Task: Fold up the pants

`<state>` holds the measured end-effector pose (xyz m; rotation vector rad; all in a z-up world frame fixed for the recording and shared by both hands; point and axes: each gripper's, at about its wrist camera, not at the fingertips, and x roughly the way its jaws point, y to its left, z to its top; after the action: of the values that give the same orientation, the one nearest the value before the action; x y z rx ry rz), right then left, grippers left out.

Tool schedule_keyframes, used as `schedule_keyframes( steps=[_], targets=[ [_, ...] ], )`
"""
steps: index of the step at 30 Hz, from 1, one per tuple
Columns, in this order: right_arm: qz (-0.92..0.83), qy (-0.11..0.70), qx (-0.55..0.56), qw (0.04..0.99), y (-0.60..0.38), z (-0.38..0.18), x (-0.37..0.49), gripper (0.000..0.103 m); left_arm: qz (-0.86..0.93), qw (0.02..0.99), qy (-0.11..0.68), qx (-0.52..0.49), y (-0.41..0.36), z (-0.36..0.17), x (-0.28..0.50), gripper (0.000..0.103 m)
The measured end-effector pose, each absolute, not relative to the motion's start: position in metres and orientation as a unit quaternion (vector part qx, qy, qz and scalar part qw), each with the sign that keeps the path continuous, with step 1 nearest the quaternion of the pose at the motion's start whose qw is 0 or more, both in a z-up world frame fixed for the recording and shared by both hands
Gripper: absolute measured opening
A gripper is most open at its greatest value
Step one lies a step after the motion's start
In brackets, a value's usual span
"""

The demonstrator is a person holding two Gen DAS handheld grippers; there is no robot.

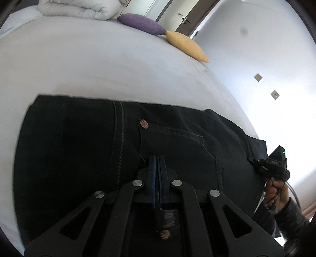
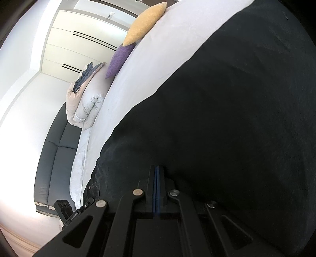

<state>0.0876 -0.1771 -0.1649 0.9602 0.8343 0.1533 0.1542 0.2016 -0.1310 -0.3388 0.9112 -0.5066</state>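
Observation:
Black pants [image 1: 83, 142] lie flat across a white bed [image 1: 98, 65], with a round button [image 1: 144, 123] and a stitched pocket showing. My left gripper [image 1: 157, 158] is shut over the waist area, its blue pads pressed together; whether cloth is pinched between them is hidden. My right gripper [image 2: 157, 168] is shut at the edge of the pants [image 2: 227, 118], and its body also shows in the left wrist view [image 1: 274, 164] at the pants' right end. Its pads look closed with no cloth visible between them.
A purple cushion [image 1: 141, 23] and a yellow cushion [image 1: 186, 46] lie at the bed's far edge, next to a rolled white duvet [image 1: 83, 8]. A dark sofa [image 2: 57, 154] stands beside the bed. White wall and wardrobe doors [image 2: 83, 39] lie beyond.

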Motion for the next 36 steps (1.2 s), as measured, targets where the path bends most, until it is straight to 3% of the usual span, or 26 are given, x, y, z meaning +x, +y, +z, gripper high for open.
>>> schedule_keyframes(
  steps=[6, 8, 13, 16, 17, 18, 26, 33, 36],
  targets=[
    [0.065, 0.397, 0.46, 0.792, -0.178, -0.158, 0.084, 0.0, -0.158, 0.872, 0.431, -0.169, 0.246, -0.111, 0.151, 0.004],
    [0.065, 0.394, 0.466, 0.789, -0.176, -0.148, 0.078, 0.007, -0.148, 0.881, 0.425, -0.146, 0.239, -0.097, 0.142, 0.004],
    [0.146, 0.406, 0.456, 0.779, -0.126, -0.13, 0.094, 0.011, -0.216, 0.878, 0.413, -0.107, 0.162, -0.068, 0.131, 0.004],
    [0.156, 0.435, 0.455, 0.762, -0.106, -0.146, 0.101, 0.011, -0.246, 0.862, 0.437, -0.075, 0.098, -0.083, 0.134, 0.004],
    [0.147, 0.442, 0.461, 0.755, -0.109, -0.156, 0.099, 0.01, -0.248, 0.855, 0.449, -0.068, 0.087, -0.092, 0.136, 0.004],
    [0.143, 0.438, 0.481, 0.746, -0.117, -0.167, 0.095, 0.0, -0.244, 0.849, 0.465, -0.06, 0.066, -0.105, 0.135, 0.004],
    [0.02, 0.314, 0.567, 0.761, -0.255, -0.172, 0.032, 0.0, -0.249, 0.841, 0.47, -0.097, 0.081, -0.126, 0.133, 0.004],
    [-0.135, 0.208, 0.568, 0.785, -0.371, -0.143, -0.047, 0.0, -0.253, 0.838, 0.469, -0.116, 0.108, -0.141, 0.137, 0.004],
    [-0.223, 0.198, 0.55, 0.78, -0.387, -0.124, -0.084, 0.021, -0.255, 0.838, 0.467, -0.118, 0.11, -0.141, 0.133, 0.004]
  ],
)
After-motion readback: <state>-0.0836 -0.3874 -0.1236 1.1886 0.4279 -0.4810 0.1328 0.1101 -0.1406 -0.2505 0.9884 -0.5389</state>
